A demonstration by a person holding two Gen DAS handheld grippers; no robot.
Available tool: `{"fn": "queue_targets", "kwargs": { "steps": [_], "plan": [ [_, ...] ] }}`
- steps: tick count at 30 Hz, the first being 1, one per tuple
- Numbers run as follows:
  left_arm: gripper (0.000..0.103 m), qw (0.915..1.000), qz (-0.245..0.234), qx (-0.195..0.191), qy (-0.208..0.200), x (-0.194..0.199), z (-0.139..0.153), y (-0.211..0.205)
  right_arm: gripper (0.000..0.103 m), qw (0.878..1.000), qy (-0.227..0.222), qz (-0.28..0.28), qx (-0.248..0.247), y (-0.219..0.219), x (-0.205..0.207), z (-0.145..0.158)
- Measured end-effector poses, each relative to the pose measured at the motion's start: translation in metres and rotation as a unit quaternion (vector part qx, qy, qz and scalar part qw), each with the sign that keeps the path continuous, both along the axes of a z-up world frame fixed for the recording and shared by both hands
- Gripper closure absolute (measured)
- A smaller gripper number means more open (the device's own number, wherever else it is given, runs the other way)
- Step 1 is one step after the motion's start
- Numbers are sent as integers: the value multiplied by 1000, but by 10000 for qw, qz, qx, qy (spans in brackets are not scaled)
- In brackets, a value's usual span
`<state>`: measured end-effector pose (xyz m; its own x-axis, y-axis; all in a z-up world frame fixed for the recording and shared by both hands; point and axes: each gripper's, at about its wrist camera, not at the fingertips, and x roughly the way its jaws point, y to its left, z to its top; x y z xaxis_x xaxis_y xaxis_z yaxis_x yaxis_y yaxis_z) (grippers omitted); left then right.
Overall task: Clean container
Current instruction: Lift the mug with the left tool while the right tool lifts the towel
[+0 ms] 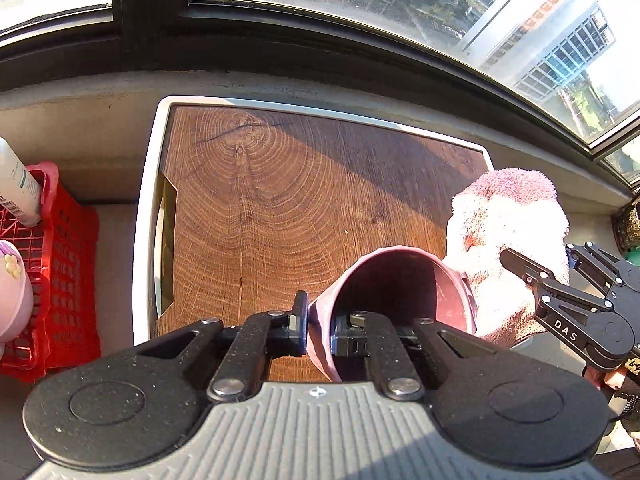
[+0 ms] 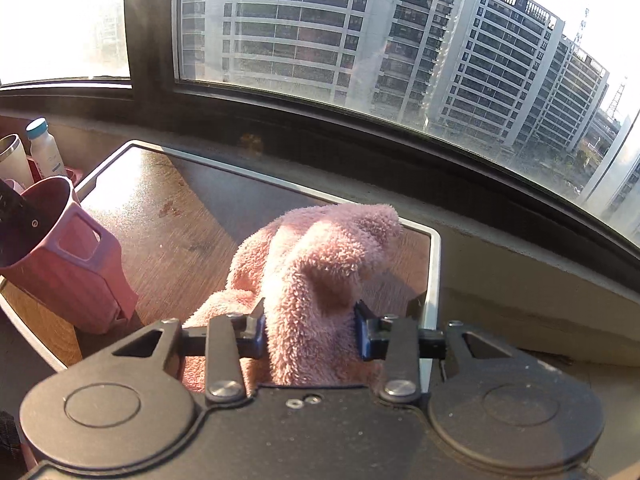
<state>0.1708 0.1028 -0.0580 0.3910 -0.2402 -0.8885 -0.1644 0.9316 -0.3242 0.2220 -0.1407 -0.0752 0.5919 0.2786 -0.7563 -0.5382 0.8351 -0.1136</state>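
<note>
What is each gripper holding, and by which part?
The left gripper clamps the pink cup by its rim wall. The right gripper pinches a bunched fold of the pink towel.

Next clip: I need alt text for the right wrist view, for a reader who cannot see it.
The right gripper is shut on a fluffy pink towel above a wood-grain tray by a window facing apartment blocks. At far left, a pink plastic cup with a square handle stands tilted, a black gripper finger reaching inside it.
</note>
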Motion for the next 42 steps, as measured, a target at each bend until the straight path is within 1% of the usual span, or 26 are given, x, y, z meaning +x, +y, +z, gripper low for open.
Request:
{"fn": "queue_targets", "kwargs": {
  "steps": [4, 7, 9, 11, 14, 18, 20, 22, 26, 30, 33, 35, 37, 39, 42],
  "plan": [
    [94, 9992, 377, -109, 73, 0, -2, 12, 67, 9992, -15, -128, 369, -2, -16, 31],
    [94, 9973, 667, -279, 163, 1, -5, 21, 67, 9973, 101, -292, 661, -2, -33, 48],
    [94, 9961, 796, -316, 188, 3, -6, 23, 67, 9965, 139, -262, 785, 2, -46, 55],
    [94, 9956, 855, -307, 220, 3, -7, 22, 67, 9944, 269, -143, 1011, 11, -63, 60],
    [94, 9950, 915, -330, 247, 3, -8, 21, 67, 9920, 390, 85, 1201, 31, -83, 59],
    [94, 9961, 797, -279, 275, 3, -7, 13, 67, 9932, 477, 112, 1057, 56, -83, 42],
    [94, 9970, 700, -208, 263, 2, -7, 9, 67, 9931, 544, 27, 1034, 60, -77, 33],
    [94, 9969, 655, -287, 329, 2, -10, 8, 67, 9935, 574, -53, 978, 64, -72, 29],
    [94, 9969, 576, -295, 437, 2, -16, 5, 68, 9930, 662, -94, 974, 65, -63, 23],
    [94, 9961, 599, -435, 480, 1, -19, 8, 68, 9973, 521, -86, 518, 68, -51, 12],
    [94, 9946, 650, -633, 512, -1, -22, 12, 68, 9976, 503, -372, 304, 57, -38, 9],
    [94, 9941, 684, -669, 512, -2, -22, 14, 68, 9962, 560, -522, 414, 47, -33, 14],
    [94, 9933, 720, -752, 504, -2, -22, 16, 67, 9943, 593, -585, 672, 38, -35, 26],
    [94, 9929, 728, -781, 517, -1, -22, 16, 67, 9927, 604, -542, 891, 33, -43, 38],
    [94, 9945, 646, -663, 483, -1, -20, 11, 67, 9905, 665, -353, 1153, 31, -57, 49]
  ]
}}
